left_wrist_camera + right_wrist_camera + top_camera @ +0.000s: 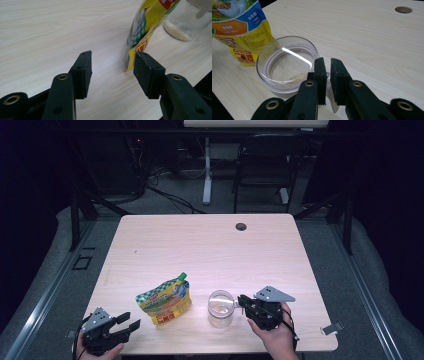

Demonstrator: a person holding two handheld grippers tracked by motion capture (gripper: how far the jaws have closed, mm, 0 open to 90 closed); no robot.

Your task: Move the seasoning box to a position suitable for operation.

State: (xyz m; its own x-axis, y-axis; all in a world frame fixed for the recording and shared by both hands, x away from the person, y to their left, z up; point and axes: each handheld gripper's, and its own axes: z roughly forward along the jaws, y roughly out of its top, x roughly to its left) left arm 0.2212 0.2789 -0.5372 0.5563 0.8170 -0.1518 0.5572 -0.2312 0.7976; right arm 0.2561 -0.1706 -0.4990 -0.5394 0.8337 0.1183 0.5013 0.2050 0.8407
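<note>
Between the right gripper's [327, 75] nearly closed jaws sits the handle of one glass cup [287, 65], pinched. Just ahead of the released left gripper [112, 72] stands one yellow pouch [142, 32].

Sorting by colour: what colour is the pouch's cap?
Green; the pouch cap shows best in the high view.

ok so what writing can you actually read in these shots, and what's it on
Pouch, blue panel: white Chinese characters, too blurred to quote.
Pouch, orange panel and the small print under it: too small to read.
Pouch front: red patch, lettering too small.
Glass jar: no writing.
Table: no writing.
</note>
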